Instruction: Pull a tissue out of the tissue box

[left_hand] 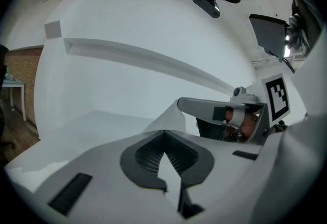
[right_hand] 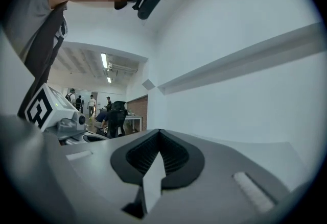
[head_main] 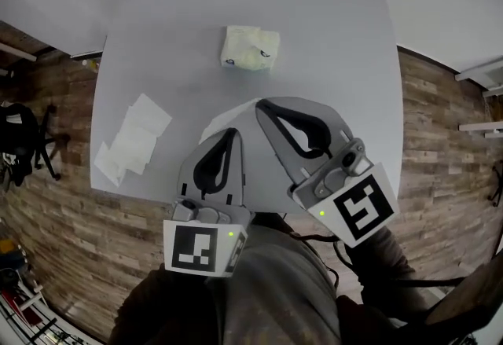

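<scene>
The tissue pack [head_main: 250,49] lies on the far middle of the grey table [head_main: 330,37], with crumpled tissue showing at its top. Both grippers are raised close to the head camera, well short of the pack. One white tissue [head_main: 225,119] stretches between them. My left gripper [head_main: 230,133] is shut on one edge; the sheet [left_hand: 171,169] shows as a thin strip between its pads and runs up toward the right gripper [left_hand: 204,108]. My right gripper [head_main: 262,105] is shut on the other edge, with a white strip of the tissue [right_hand: 153,182] pinched in its jaws.
Several loose tissues [head_main: 134,139] lie spread at the table's left front. Wood-pattern floor [head_main: 55,218] surrounds the table, with a dark chair [head_main: 23,139] at the far left. The right gripper view shows a white wall and people [right_hand: 110,116] standing far off.
</scene>
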### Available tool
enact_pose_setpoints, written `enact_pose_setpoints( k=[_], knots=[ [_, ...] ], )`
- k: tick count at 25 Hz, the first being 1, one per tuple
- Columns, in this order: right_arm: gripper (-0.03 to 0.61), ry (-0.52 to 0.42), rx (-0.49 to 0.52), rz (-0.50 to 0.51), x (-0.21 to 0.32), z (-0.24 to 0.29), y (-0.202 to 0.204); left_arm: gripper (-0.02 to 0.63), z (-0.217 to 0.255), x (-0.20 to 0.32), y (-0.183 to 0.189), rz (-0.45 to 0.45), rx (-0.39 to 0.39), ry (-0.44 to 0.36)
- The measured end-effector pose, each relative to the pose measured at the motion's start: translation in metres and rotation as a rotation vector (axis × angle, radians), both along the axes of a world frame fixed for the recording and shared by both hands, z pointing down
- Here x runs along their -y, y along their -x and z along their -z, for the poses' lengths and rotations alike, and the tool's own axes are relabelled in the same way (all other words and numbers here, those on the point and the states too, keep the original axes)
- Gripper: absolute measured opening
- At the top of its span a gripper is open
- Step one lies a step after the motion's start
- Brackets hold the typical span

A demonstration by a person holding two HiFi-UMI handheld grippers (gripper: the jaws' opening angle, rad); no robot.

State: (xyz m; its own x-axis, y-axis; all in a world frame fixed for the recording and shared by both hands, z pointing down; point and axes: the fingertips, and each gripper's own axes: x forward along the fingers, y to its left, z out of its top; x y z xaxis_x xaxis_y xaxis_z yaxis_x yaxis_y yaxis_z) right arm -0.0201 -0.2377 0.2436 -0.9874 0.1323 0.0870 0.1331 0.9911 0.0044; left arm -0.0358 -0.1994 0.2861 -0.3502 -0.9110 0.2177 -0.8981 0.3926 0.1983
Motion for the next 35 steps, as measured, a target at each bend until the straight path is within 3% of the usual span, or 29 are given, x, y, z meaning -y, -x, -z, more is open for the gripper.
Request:
enact_pose_setpoints(
  k=[6,13,17,21,27,35],
  knots=[
    [0.002,0.024,-0.057,0.052,-0.059,-0.016,0.040,-0.002,0.017,-0.076,0.025,0.096,0.030,-0.007],
    [0.002,-0.018,-0.061,0.143,-0.109,-0.022,0.129,-0.002,0.025,-0.151,0.085,0.191,0.087,0.015],
    [0.002,-0.026,-0.036,0.150,-0.137,-0.015,0.182,-0.002,0.031,-0.191,0.138,0.265,0.100,0.003],
    [0.002,-0.032,0.023,0.144,-0.161,0.000,0.219,-0.002,0.030,-0.218,0.173,0.281,0.102,0.011],
    [0.002,-0.049,0.052,0.133,-0.187,-0.005,0.240,-0.002,0.029,-0.243,0.205,0.298,0.099,0.009],
    [0.002,-0.031,-0.074,0.125,-0.222,-0.108,0.219,-0.002,0.007,-0.260,0.220,0.277,0.089,0.045]
  ],
)
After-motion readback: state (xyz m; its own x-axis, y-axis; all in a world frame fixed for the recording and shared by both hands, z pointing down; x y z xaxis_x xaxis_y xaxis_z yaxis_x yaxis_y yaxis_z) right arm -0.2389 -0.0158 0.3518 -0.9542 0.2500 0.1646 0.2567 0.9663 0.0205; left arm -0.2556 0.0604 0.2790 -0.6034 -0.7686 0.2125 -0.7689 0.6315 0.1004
